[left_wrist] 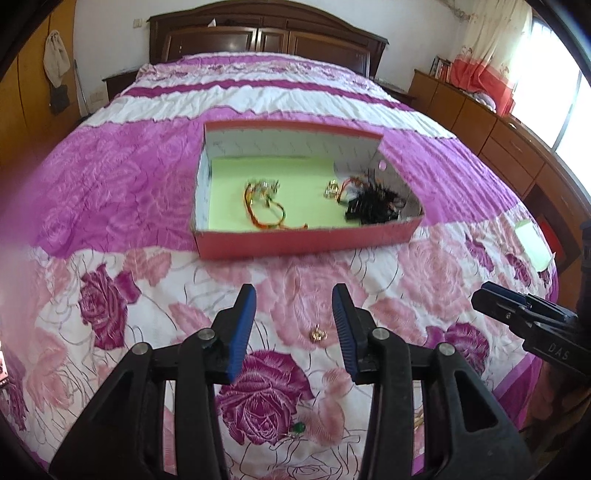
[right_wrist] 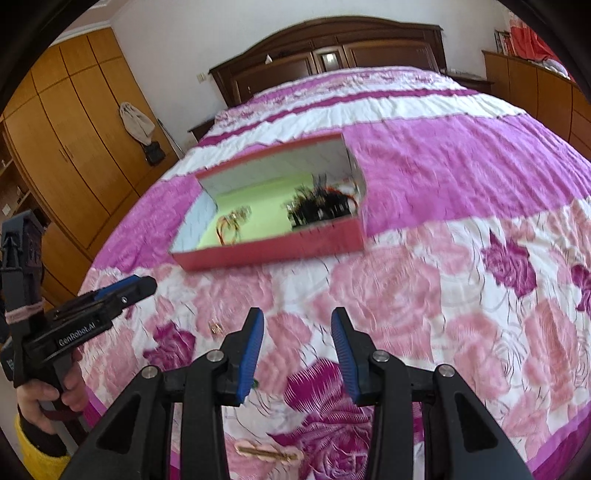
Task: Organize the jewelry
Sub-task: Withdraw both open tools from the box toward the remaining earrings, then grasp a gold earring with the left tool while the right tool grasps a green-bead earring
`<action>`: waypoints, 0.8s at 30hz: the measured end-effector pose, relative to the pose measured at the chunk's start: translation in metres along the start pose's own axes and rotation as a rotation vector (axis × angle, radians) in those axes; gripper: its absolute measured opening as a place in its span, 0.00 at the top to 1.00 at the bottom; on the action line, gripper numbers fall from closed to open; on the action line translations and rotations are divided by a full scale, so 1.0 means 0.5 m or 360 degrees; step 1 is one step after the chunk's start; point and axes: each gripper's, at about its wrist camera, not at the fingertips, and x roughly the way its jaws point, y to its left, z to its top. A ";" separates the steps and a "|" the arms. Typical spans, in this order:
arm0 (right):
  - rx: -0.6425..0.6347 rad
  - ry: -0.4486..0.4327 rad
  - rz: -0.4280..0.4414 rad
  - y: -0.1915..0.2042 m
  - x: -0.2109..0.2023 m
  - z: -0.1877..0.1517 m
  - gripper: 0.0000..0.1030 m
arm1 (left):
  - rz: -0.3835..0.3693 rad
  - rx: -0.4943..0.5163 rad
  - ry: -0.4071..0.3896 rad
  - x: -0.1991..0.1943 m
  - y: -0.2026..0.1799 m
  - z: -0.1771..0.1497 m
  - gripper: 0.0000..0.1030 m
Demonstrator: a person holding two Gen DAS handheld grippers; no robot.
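Several pieces of jewelry lie inside a red shoebox [left_wrist: 295, 242] lined with pale green paper: a red-and-orange cord bracelet [left_wrist: 267, 210] toward its left, a small gold piece [left_wrist: 331, 189] further right, and a black tangled clump [left_wrist: 376, 203] in the right corner. The box sits on a pink rose-print bedspread [left_wrist: 129, 177], well ahead of both grippers.

On the cover nearer the camera, a small gold ring [left_wrist: 318, 335] lies between the tips of the left gripper [left_wrist: 293, 332], closer to its right finger and not touching either. A green-stoned item [left_wrist: 297, 428] rests lower down, between the gripper's arms. In the right wrist view a gold hair clip [right_wrist: 267, 453] lies on the fabric beneath the right gripper [right_wrist: 297, 350].

Both grippers hover above the bedspread with jaws spread wide and nothing between them. The right gripper shows at the left view's right edge. A dark wooden headboard [left_wrist: 266, 33] stands at the far end.
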 end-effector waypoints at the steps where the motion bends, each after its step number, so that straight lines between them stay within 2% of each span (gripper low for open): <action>1: 0.0000 0.0017 -0.0008 -0.003 0.004 -0.005 0.60 | -0.0005 -0.0008 0.0017 0.006 0.001 -0.004 0.66; 18: 0.0028 0.0198 -0.0068 -0.043 0.051 -0.066 0.60 | -0.0055 0.0055 0.0193 0.112 -0.028 -0.064 0.69; 20: 0.0039 0.0206 -0.0067 -0.048 0.053 -0.070 0.60 | -0.0056 0.0066 0.0202 0.121 -0.032 -0.066 0.71; 24: 0.0057 0.0215 -0.0066 -0.054 0.056 -0.076 0.60 | -0.0036 0.0086 0.0199 0.135 -0.037 -0.071 0.82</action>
